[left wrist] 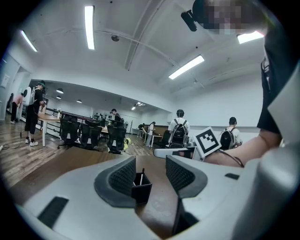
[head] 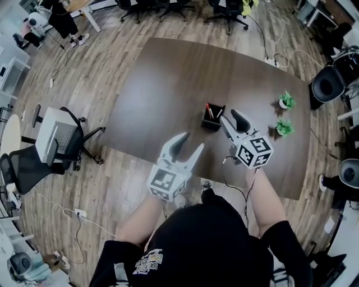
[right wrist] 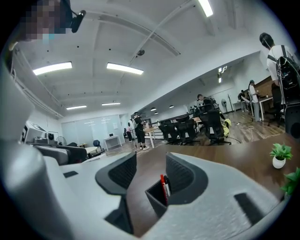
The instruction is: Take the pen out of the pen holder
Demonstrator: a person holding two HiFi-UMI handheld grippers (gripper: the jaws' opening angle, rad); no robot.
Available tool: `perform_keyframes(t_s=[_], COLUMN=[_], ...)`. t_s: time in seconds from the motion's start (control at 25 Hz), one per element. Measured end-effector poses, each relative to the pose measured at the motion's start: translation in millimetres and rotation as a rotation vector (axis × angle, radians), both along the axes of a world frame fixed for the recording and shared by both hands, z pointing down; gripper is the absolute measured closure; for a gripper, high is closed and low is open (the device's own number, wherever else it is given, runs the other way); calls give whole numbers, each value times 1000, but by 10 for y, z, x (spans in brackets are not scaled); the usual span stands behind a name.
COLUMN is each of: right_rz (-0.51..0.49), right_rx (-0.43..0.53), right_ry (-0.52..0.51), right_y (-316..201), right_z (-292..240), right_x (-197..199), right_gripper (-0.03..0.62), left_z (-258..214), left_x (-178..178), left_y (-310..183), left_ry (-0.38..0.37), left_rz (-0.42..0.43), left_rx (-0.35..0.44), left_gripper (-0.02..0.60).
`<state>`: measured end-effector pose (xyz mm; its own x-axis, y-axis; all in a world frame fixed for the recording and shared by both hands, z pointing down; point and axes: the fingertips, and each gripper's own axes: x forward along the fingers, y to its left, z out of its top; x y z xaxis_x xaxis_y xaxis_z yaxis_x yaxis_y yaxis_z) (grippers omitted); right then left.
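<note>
Dark brown wooden table (head: pixel 168 84) centre frame, on wood-plank floor (head: pixel 106 73); black office chairs (head: pixel 227 12) along top edge; white ceiling strip lights (left wrist: pixel 89 27).

both forearms outstretched, left gripper (head: pixel 190 142) and right gripper (head: pixel 229 116) side by side, jaws apart

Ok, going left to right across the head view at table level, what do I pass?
In order: left gripper → pen holder → right gripper → potted plants, two of them, one behind the other.
</note>
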<state>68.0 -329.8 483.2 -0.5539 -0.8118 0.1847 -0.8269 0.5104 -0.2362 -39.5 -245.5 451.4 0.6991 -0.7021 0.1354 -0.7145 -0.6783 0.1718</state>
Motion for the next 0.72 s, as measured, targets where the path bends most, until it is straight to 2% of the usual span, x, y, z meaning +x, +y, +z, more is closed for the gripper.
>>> perform_keyframes(t_s=[0.32,0.72], right_rz=[0,-53], right_rx=[-94,-163], right_ry=[25,84], right_y=[-351,-648], right_z=[513,1017], right_x=[202,204], right_gripper=[390,399], left_z=[97,280], left_x=[146,238], left_y=[-187,-404], left_ry=[-1,-4], left_rz=[-17,-47], left_rx=[-29,-66], left_gripper=[403,403])
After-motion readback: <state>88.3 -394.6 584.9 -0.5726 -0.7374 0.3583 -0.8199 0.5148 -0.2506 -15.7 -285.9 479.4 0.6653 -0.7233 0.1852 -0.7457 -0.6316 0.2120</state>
